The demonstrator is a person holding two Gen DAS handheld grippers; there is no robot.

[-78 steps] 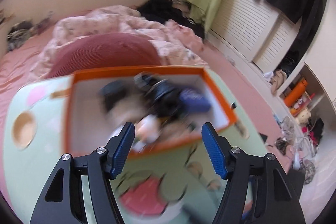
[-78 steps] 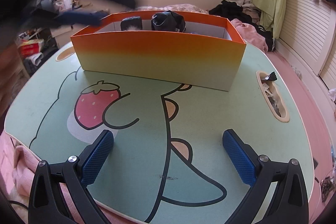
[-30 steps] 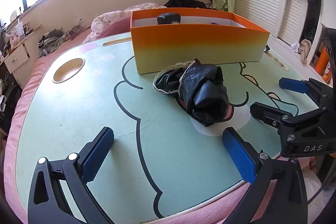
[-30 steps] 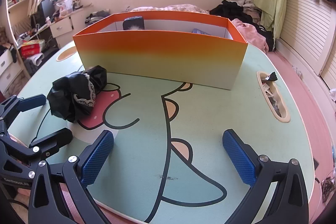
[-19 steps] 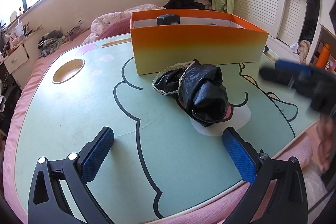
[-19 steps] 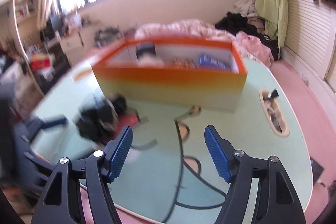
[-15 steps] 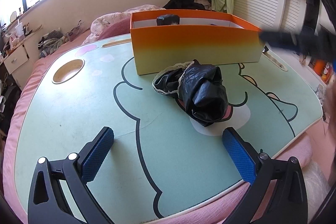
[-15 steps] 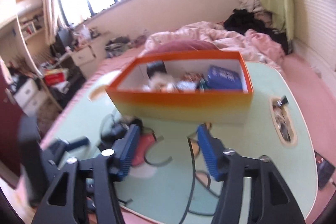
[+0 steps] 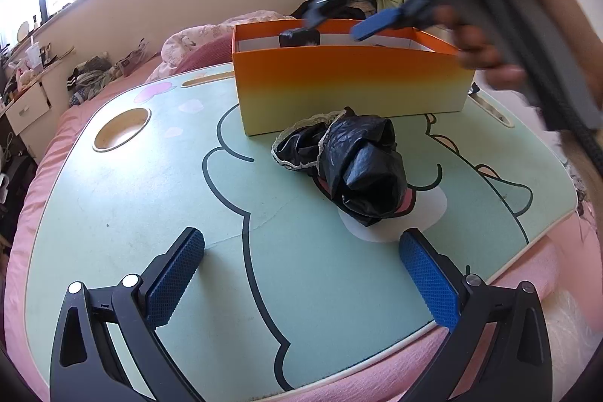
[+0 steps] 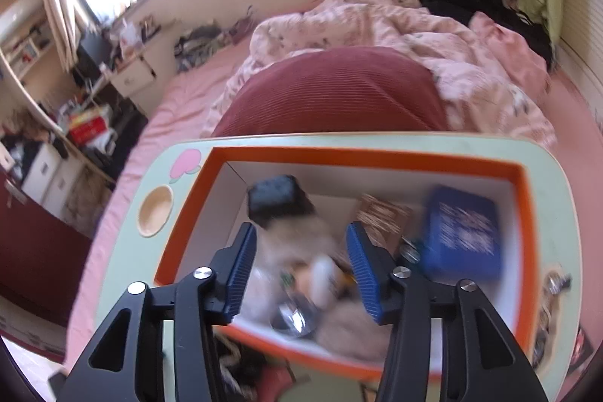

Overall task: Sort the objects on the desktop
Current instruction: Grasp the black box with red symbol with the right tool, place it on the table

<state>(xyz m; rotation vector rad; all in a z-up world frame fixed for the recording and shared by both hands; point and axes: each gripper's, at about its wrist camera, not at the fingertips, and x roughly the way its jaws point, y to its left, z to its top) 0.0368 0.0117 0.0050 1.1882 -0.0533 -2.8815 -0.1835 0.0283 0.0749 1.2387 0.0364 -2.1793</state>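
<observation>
An orange box [image 9: 350, 78] stands at the back of the green cartoon table [image 9: 150, 183]. A crumpled black bag with lace trim [image 9: 350, 161] lies on the table in front of it. My left gripper [image 9: 301, 274] is open and empty near the table's front edge. My right gripper [image 10: 301, 251] is open and empty, hovering over the box [image 10: 520, 176], and shows blurred in the left wrist view [image 9: 354, 14]. Inside the box lie a black cube-like item [image 10: 279, 198], a blue packet [image 10: 463, 232] and several blurred small things.
A round cup recess [image 9: 122, 134] sits in the table's left part. A slot with small items [image 10: 554, 292] is at the right edge. Behind the table are a red cushion [image 10: 331, 97], pink bedding [image 10: 414, 25] and cluttered shelves at the left.
My right gripper has risen from the table's front edge and moved over the box, its jaws narrowing. My left gripper has stayed still since one second ago. The black bag has not moved.
</observation>
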